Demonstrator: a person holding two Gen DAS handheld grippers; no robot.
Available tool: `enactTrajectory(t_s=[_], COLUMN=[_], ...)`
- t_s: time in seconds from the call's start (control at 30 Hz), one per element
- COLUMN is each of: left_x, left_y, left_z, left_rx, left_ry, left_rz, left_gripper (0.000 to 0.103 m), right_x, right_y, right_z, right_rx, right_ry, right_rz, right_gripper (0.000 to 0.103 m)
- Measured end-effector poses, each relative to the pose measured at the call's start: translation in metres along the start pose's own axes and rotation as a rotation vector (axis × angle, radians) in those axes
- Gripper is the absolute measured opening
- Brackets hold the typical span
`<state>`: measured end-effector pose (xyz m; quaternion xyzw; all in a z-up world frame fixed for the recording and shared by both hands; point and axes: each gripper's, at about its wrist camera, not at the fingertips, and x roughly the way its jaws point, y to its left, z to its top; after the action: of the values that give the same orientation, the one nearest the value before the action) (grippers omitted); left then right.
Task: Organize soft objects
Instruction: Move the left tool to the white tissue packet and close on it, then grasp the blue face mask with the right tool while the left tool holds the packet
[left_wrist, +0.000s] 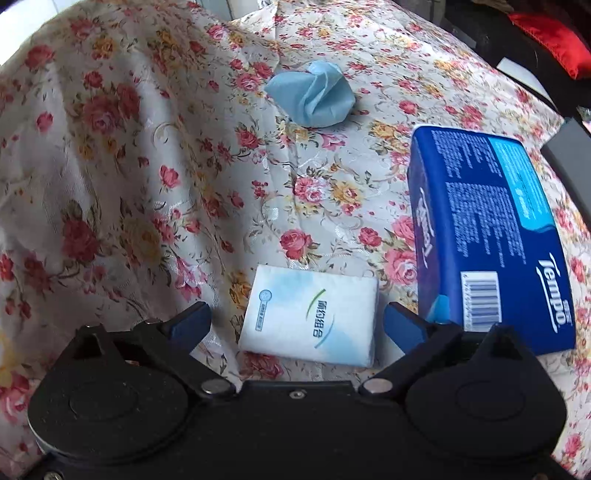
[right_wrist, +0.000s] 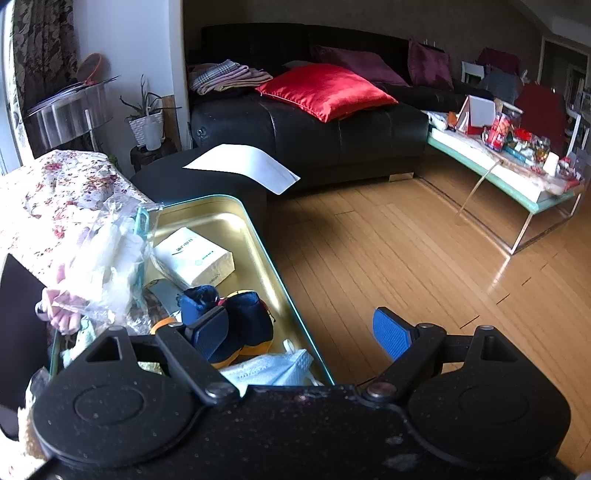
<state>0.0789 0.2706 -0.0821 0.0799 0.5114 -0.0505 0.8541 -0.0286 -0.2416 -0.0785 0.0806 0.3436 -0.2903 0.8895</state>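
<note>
In the left wrist view a small white tissue pack (left_wrist: 310, 317) lies on the floral cloth (left_wrist: 147, 184), between the spread fingers of my open left gripper (left_wrist: 295, 321). A blue Tempo tissue pack (left_wrist: 487, 236) lies to its right. A crumpled light-blue cloth (left_wrist: 312, 94) lies farther away. In the right wrist view my right gripper (right_wrist: 299, 332) is open and empty over the edge of a gold tin tray (right_wrist: 236, 221). The tray holds a white tissue pack (right_wrist: 194, 256), a dark blue and orange soft item (right_wrist: 243, 325), a white mask (right_wrist: 273, 369) and a clear plastic bag (right_wrist: 107, 258).
A black leather sofa (right_wrist: 314, 136) with a red cushion (right_wrist: 325, 90) stands beyond the tray. A white sheet of paper (right_wrist: 247, 164) lies on a black stool. A cluttered glass coffee table (right_wrist: 517, 166) stands at right on the wooden floor (right_wrist: 406, 258).
</note>
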Motion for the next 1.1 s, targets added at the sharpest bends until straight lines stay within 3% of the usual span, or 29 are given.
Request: enactTrajectory(t_s=[0.37, 0.67, 0.93, 1.1], left_x=[0.012, 0.018, 0.018, 0.02], left_y=[0.012, 0.011, 0.008, 0.008], left_z=[-0.007, 0.003, 0.01, 0.014], left_rx=[-0.053, -0.143, -0.152, -0.157], left_ry=[-0.088, 0.002, 0.071, 0.111], left_rz=[-0.079, -0.031, 0.018, 0.019], left_gripper=[0.1, 0.101, 0.1, 0.1], right_x=[-0.056, -0.118, -0.123, -0.117], right_y=[0.041, 0.163, 0.28, 0.354], right_z=[0.017, 0.05, 0.052, 0.055], right_rx=[-0.103, -0.324, -0.374, -0.425], right_ry=[-0.025, -0.047, 0.117, 0.154], right_rz=[0.03, 0.206, 0.46, 0.518], right_gripper=[0.09, 0.095, 0.095, 0.095])
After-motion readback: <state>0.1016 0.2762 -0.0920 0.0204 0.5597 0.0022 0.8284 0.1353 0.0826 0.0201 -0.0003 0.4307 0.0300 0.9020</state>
